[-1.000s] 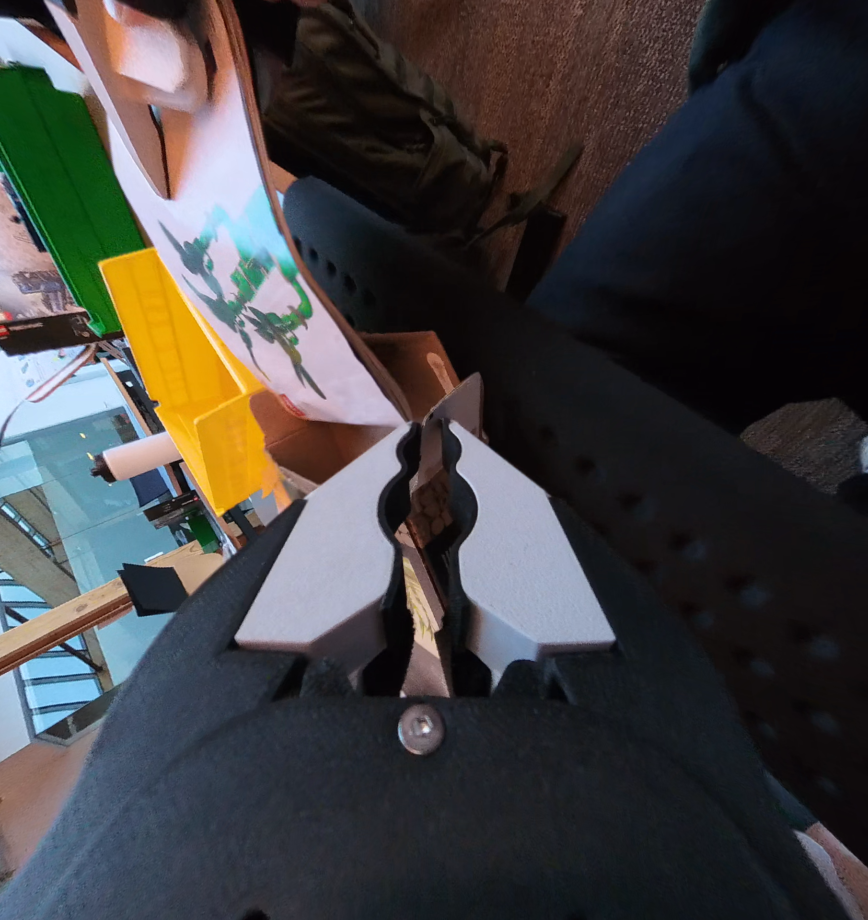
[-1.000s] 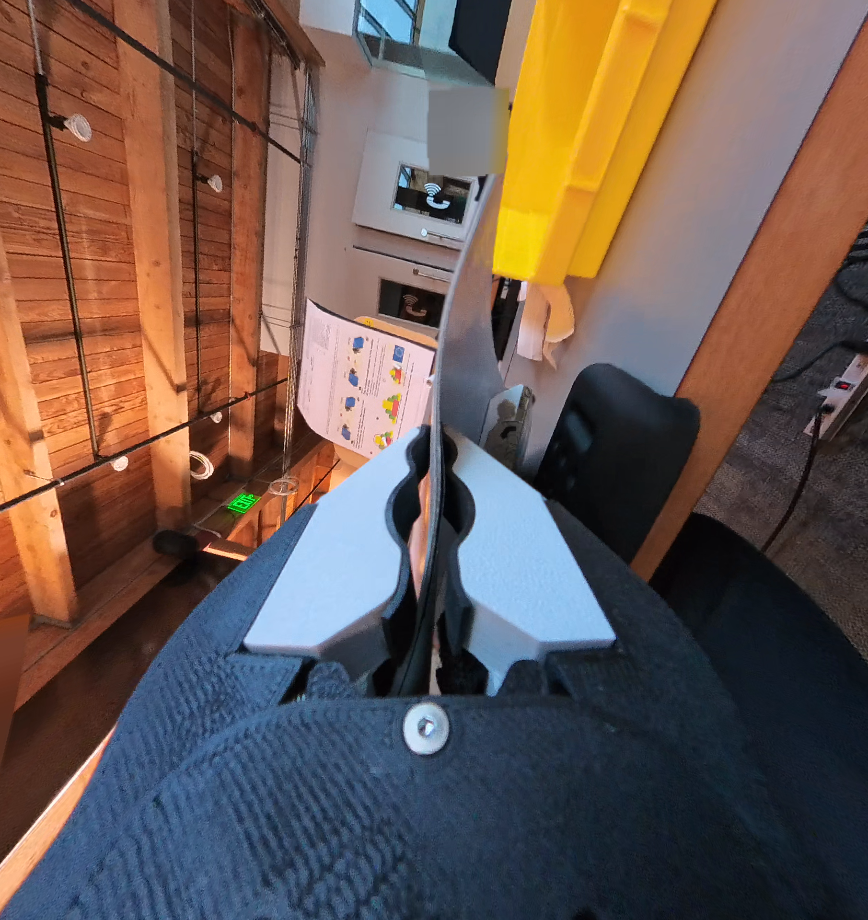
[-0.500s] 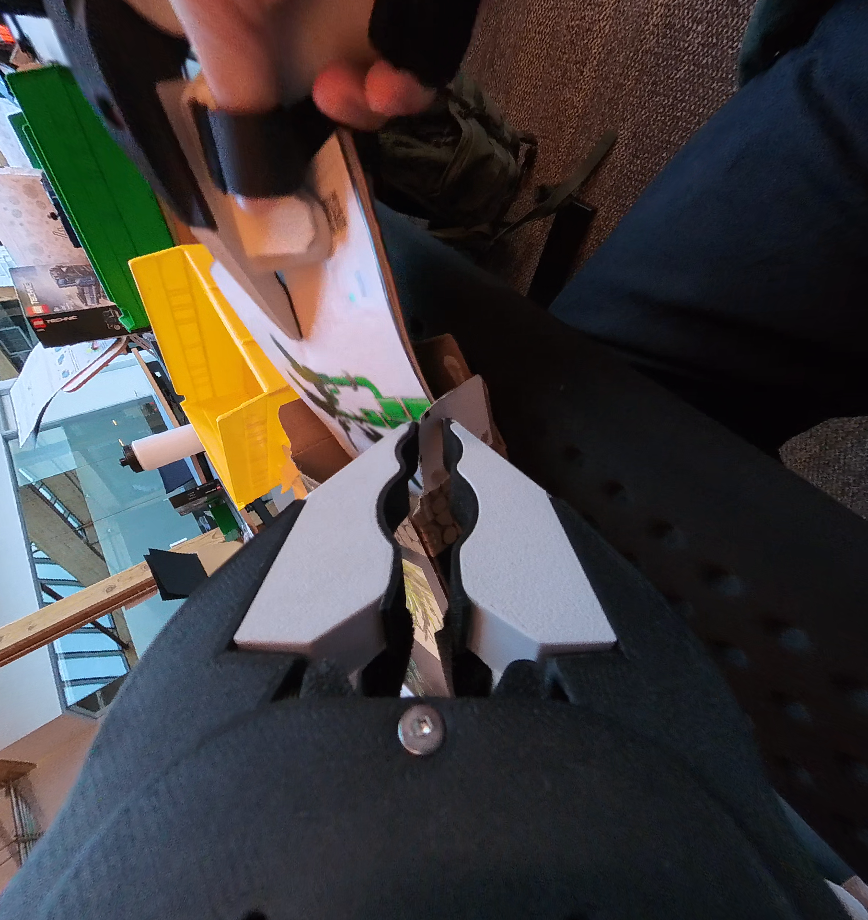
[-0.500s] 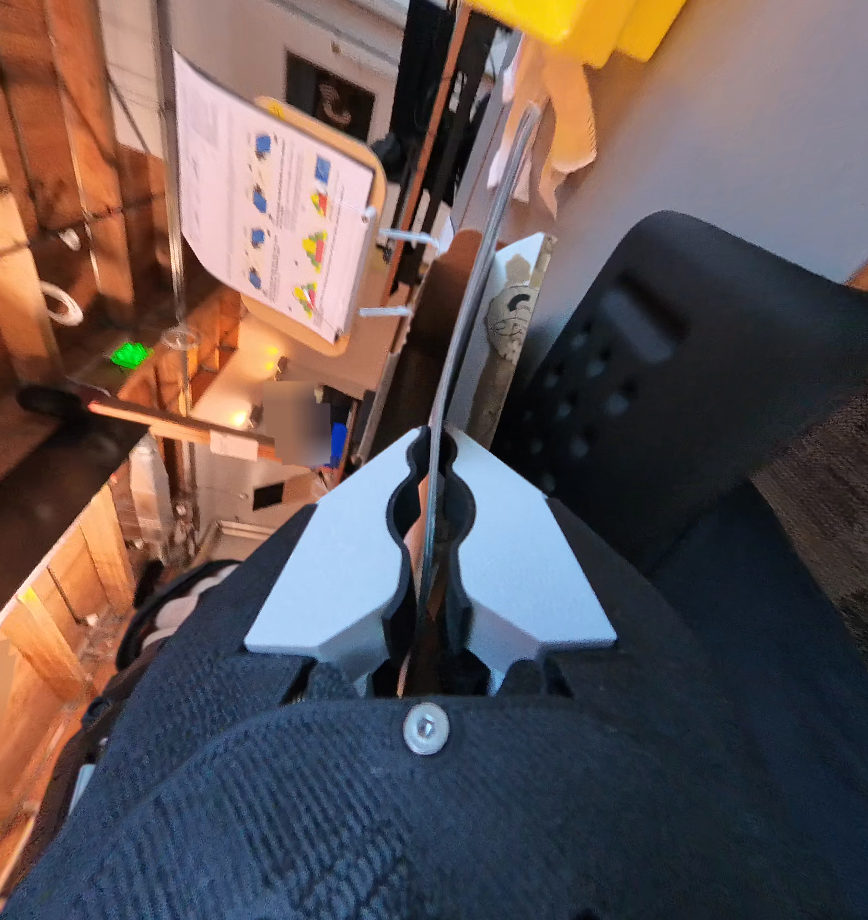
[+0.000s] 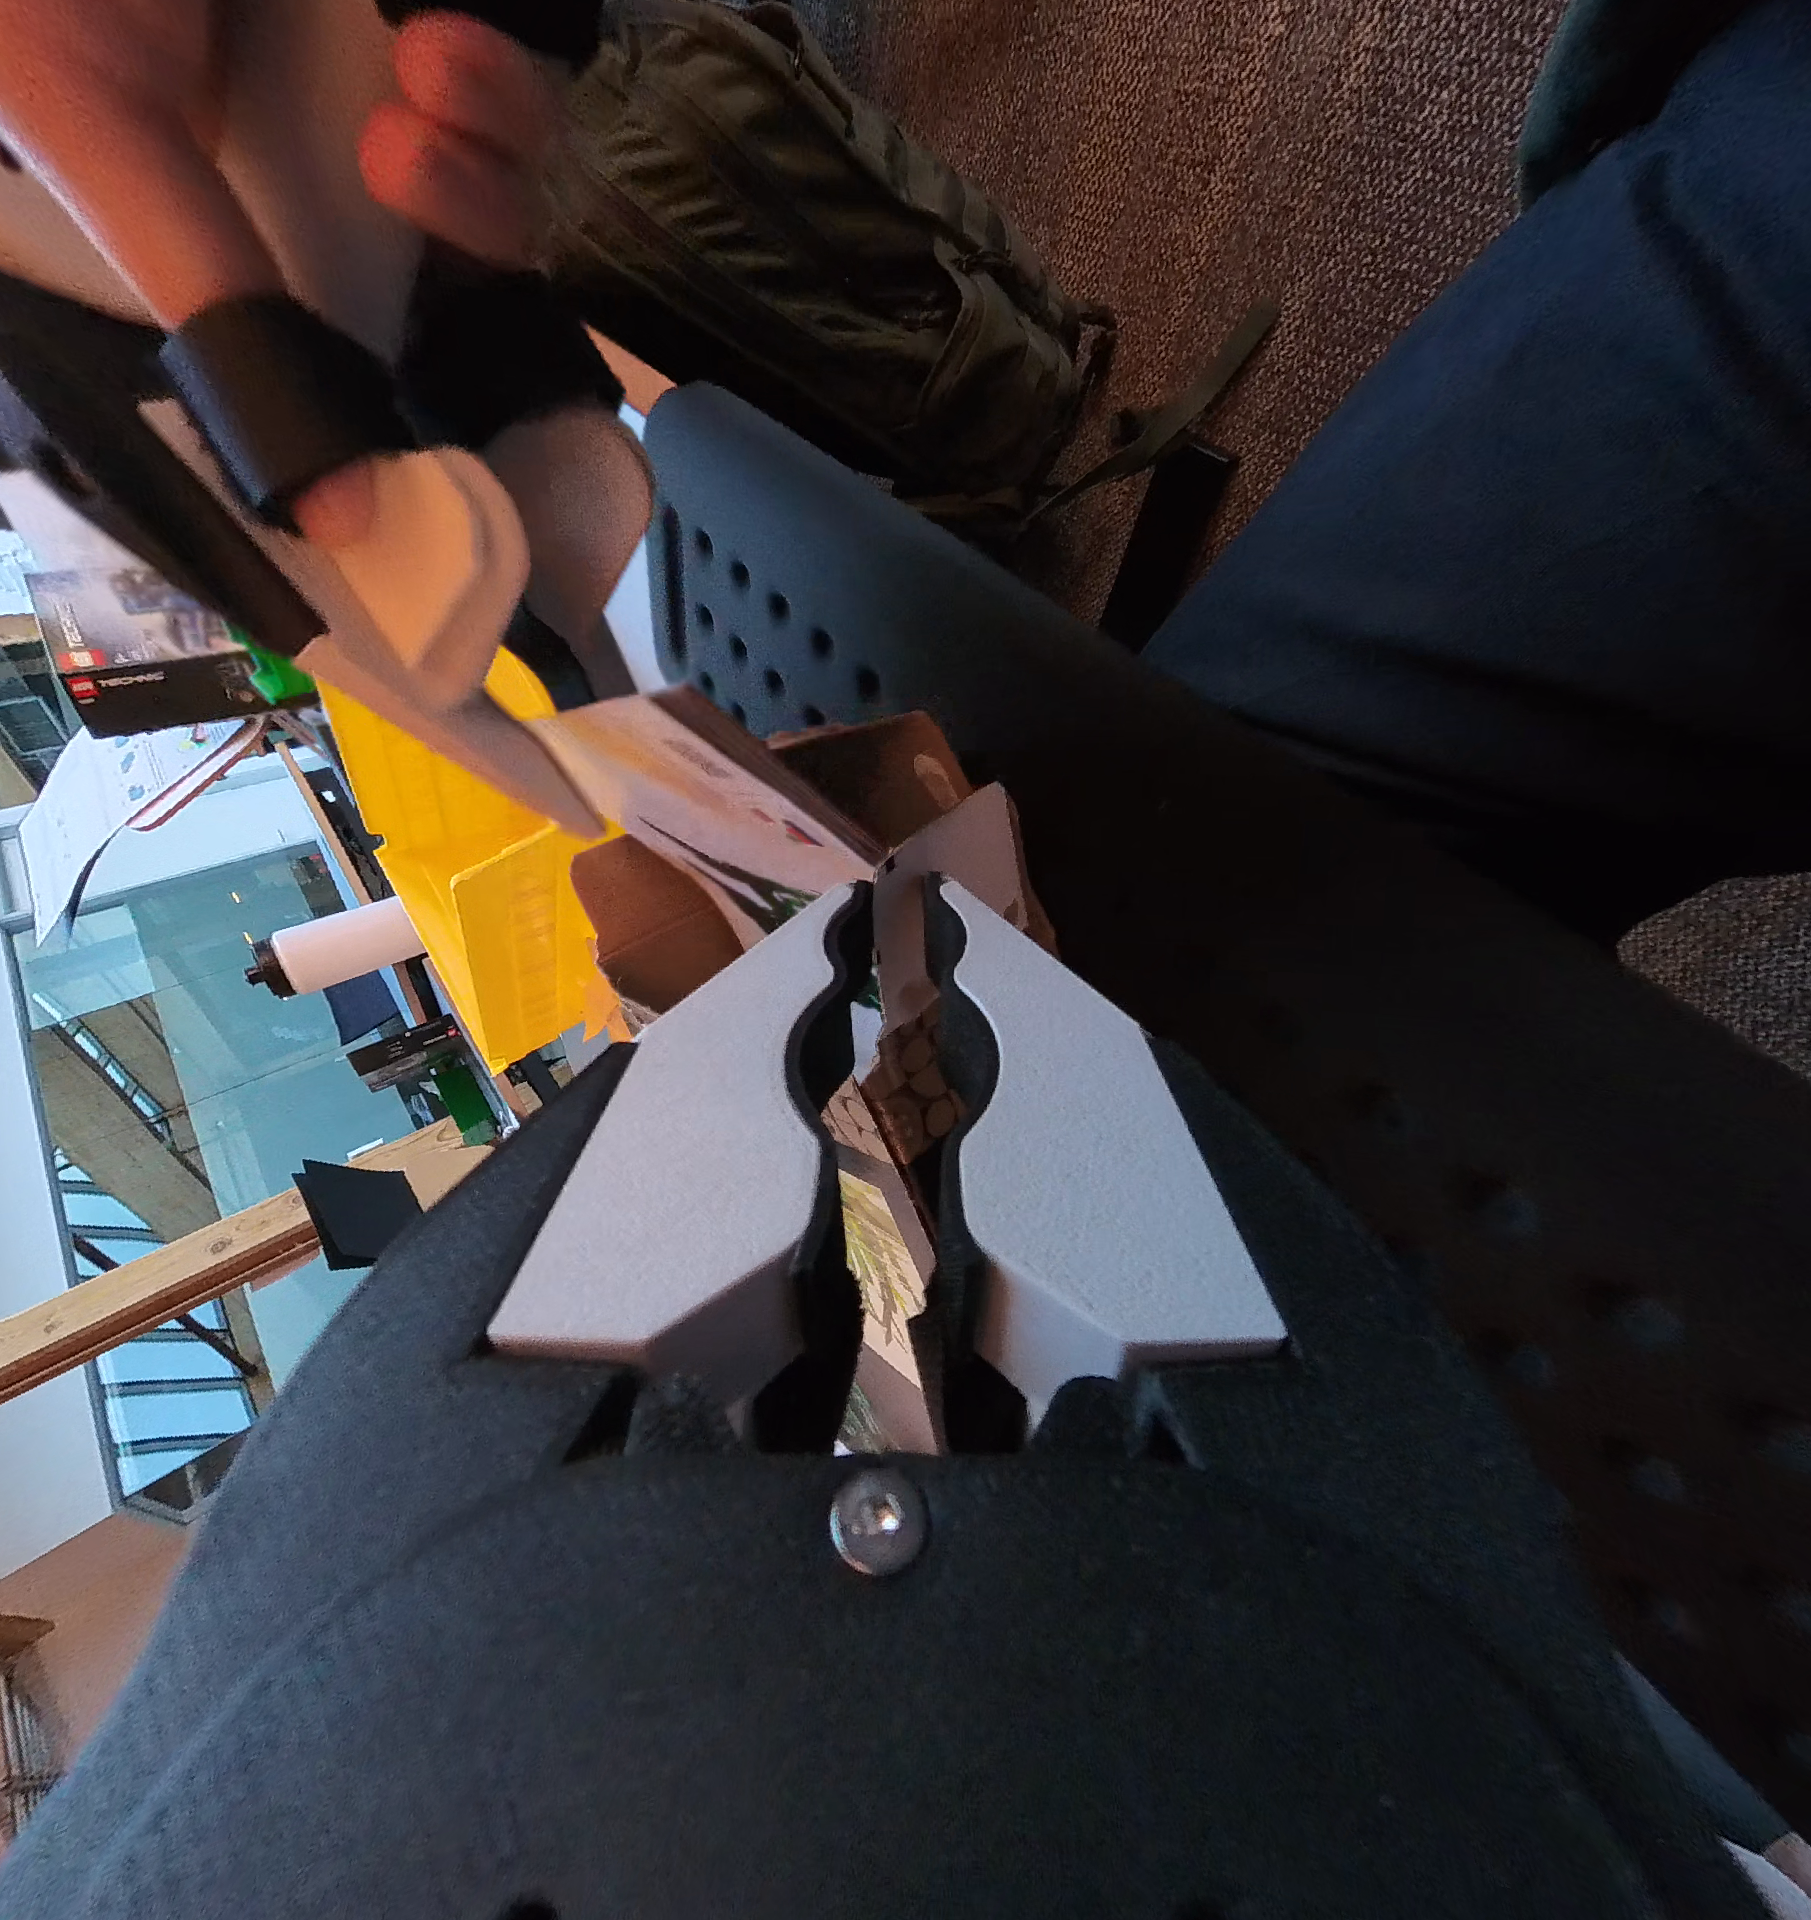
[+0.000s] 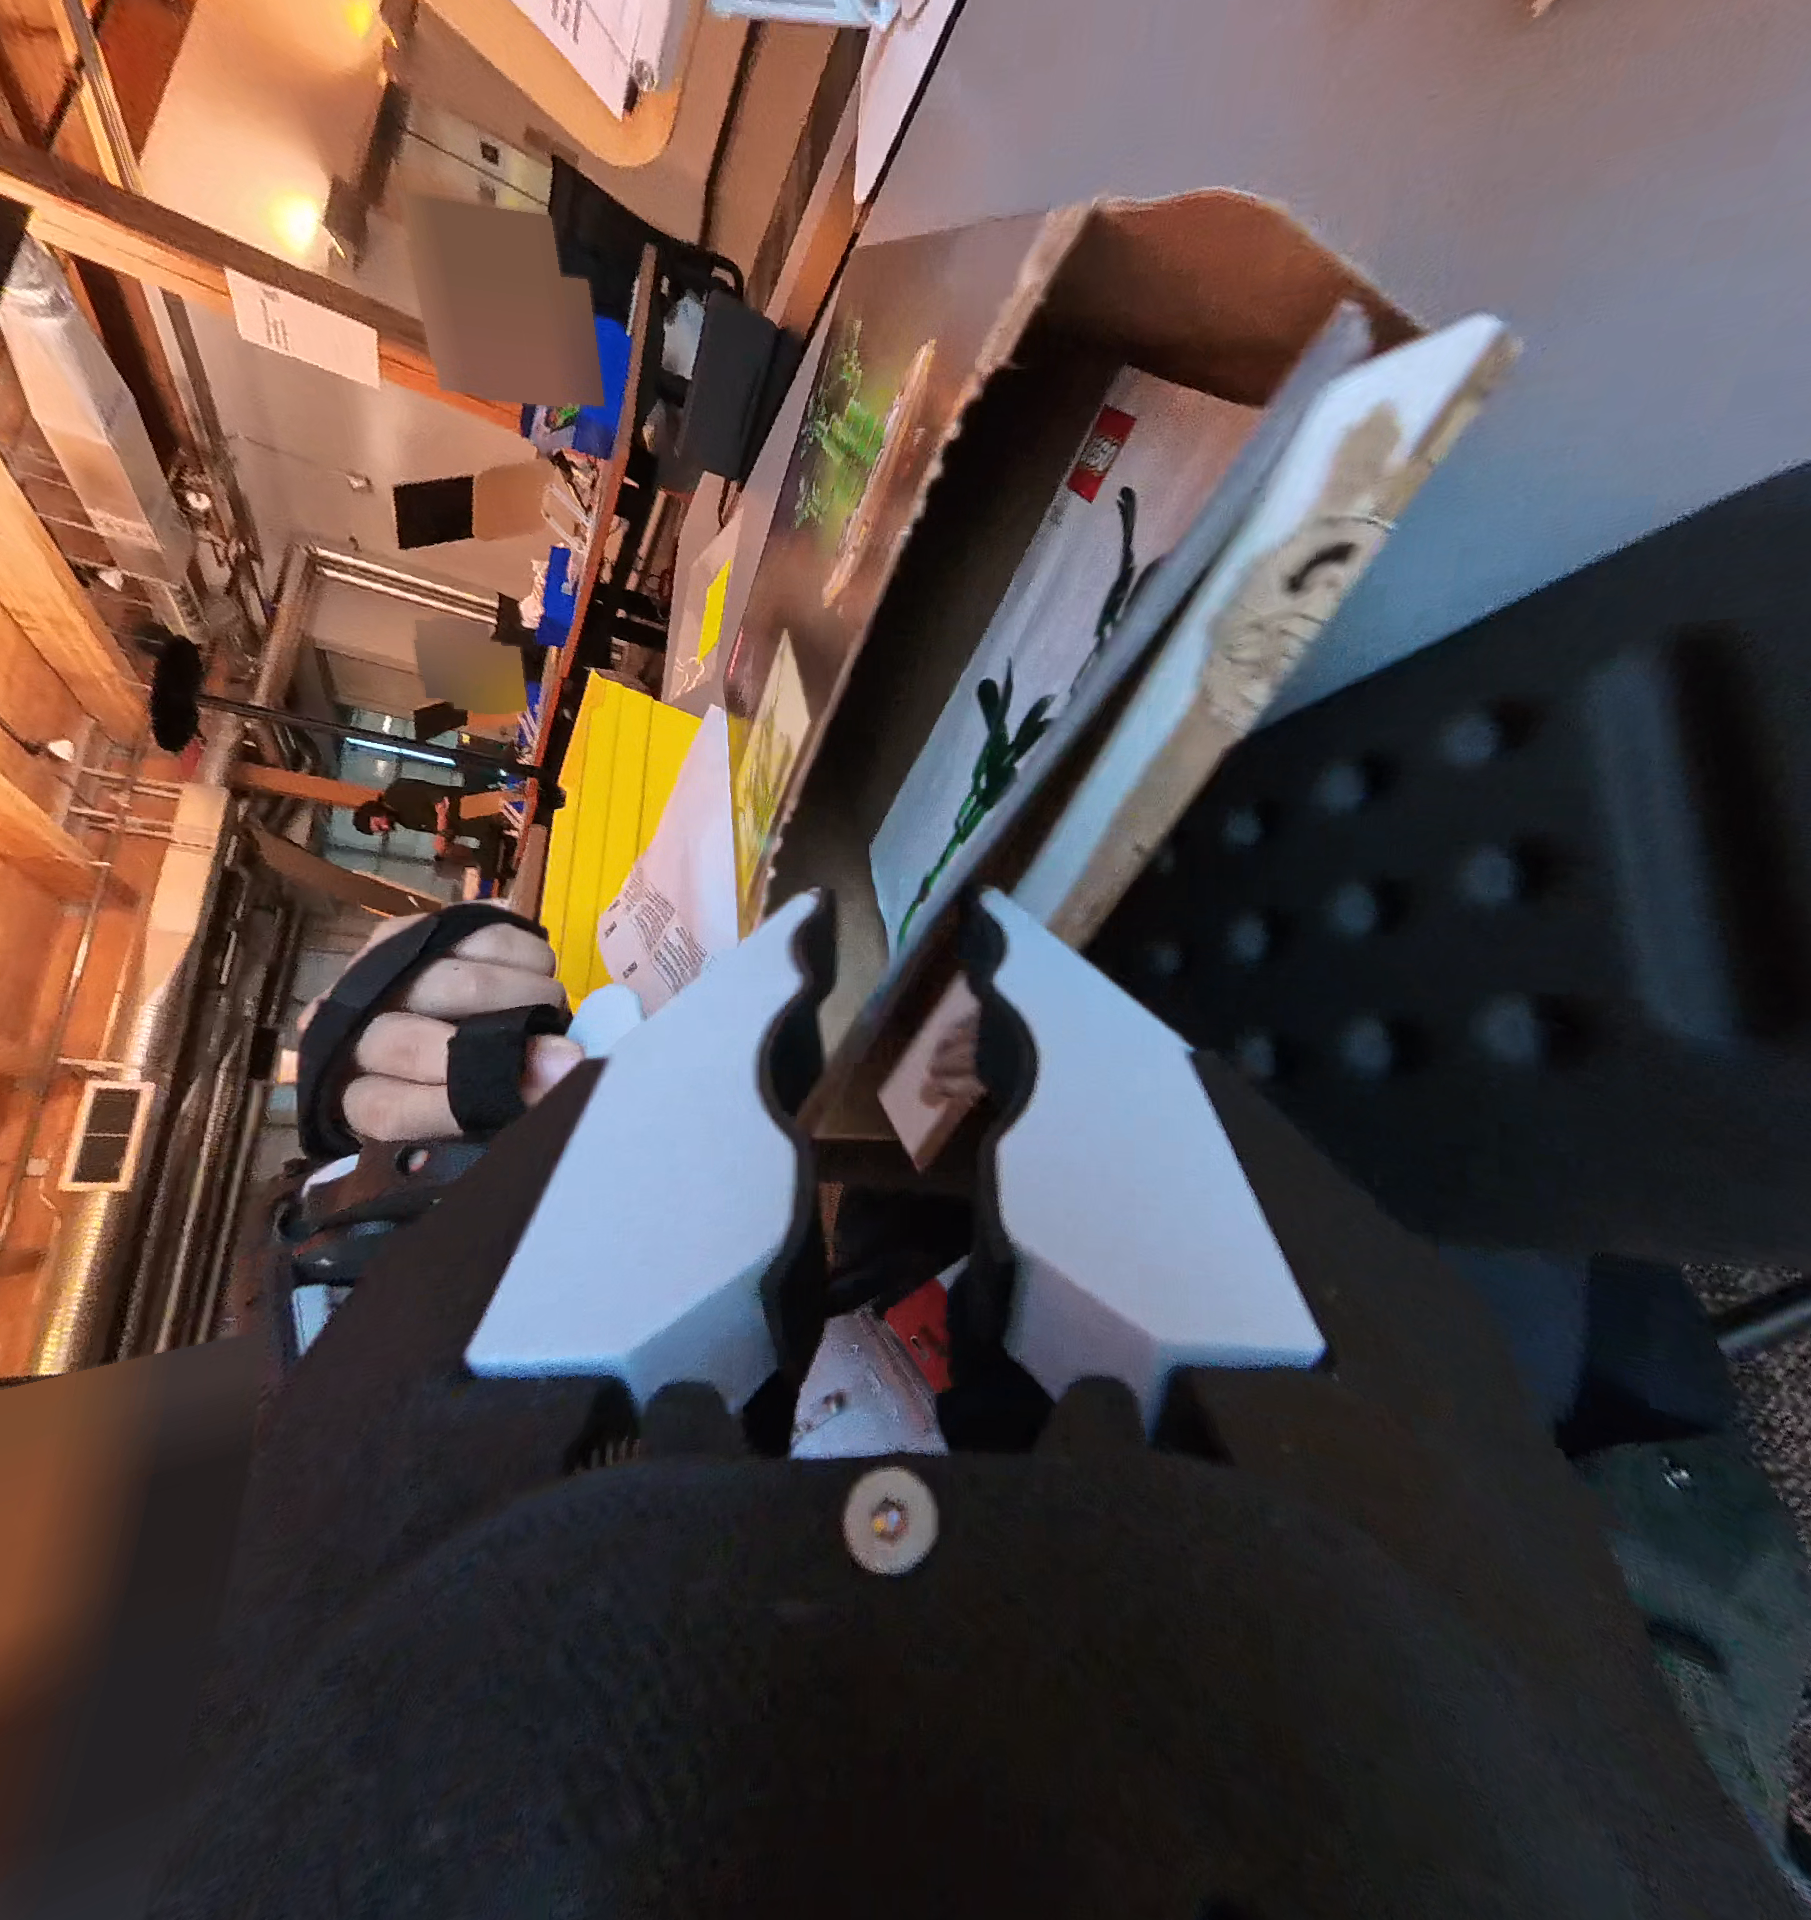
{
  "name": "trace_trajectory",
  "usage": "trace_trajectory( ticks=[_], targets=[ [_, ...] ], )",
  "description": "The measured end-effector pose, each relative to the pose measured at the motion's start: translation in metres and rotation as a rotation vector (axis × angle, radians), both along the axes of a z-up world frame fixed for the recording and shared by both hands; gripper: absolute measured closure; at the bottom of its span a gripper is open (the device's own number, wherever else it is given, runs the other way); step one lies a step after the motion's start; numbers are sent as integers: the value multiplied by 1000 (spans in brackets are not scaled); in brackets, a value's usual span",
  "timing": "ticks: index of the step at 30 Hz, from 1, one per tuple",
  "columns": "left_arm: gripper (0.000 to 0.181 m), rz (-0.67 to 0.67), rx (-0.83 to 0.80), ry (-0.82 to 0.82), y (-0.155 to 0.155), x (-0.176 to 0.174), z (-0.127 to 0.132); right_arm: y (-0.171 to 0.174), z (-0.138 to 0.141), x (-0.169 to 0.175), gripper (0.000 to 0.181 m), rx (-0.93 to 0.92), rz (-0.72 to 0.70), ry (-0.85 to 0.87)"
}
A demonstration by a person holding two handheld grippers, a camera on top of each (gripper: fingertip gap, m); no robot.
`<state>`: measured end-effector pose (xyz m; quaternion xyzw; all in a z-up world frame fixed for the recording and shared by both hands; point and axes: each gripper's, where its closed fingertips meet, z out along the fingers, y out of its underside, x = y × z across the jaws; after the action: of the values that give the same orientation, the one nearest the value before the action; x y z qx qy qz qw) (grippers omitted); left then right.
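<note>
Left wrist view: clenched on a printed flap of the cardboard box [image 5: 911, 1091], with the left gripper [image 5: 896, 899] pinching the thin card edge-on, deep between its fingers. Grips by the flap rather than the body, probably because only that thin edge fits so narrow a gap. Inside the box, a white booklet [image 5: 703, 779] with a green plant print, leaning against one wall.

From the right wrist view, straddles a wall of the box and a torn card tab: the right gripper [image 6: 901, 914], with a wider gap between its fingers. Cannot tell whether pressing on the card or merely set around it. Shows the box open-mouthed and tilted, likely kept so by two holds at opposite ends.

Just behind the box, a black perforated chair [image 5: 776, 592]. Beside the box, a yellow bin [image 5: 444, 831] on the table. Beyond the box, past the chair, an olive backpack [image 5: 828, 260] lying on the carpet.
</note>
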<state>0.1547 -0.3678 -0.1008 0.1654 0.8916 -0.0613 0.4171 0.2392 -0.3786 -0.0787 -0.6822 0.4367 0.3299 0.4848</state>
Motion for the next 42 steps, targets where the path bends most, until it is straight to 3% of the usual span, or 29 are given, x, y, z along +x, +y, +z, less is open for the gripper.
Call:
trace_trajectory(
  ticks=[2,5,11,14,17,23,27,34,39,42],
  targets=[
    [173,0,1,-2,0,1,0,-5,-5,2,180,6,0,25],
    [173,-8,5,-16,0,1,0,4,-2,2,181,43,-5,82],
    [174,-11,-3,-13,-1,2,-1,48,-11,2,181,-81,65,61],
    [173,-1,16,-24,2,5,-2,62,-28,7,181,-166,51,64],
    [173,6,20,-28,6,7,-3,70,-29,11,181,-181,18,61],
    [173,6,-11,-22,8,9,-2,53,-33,3,177,-279,145,17],
    [173,6,-8,-22,8,9,-1,43,-40,2,178,-283,151,61],
    [173,-2,-6,-26,4,9,-1,61,-30,15,181,-120,-19,223],
    [172,1,-13,-27,3,11,-1,69,-36,-9,177,-301,174,52],
    [172,-5,-21,-28,2,11,0,57,-39,-20,170,-474,345,-55]
  ],
)
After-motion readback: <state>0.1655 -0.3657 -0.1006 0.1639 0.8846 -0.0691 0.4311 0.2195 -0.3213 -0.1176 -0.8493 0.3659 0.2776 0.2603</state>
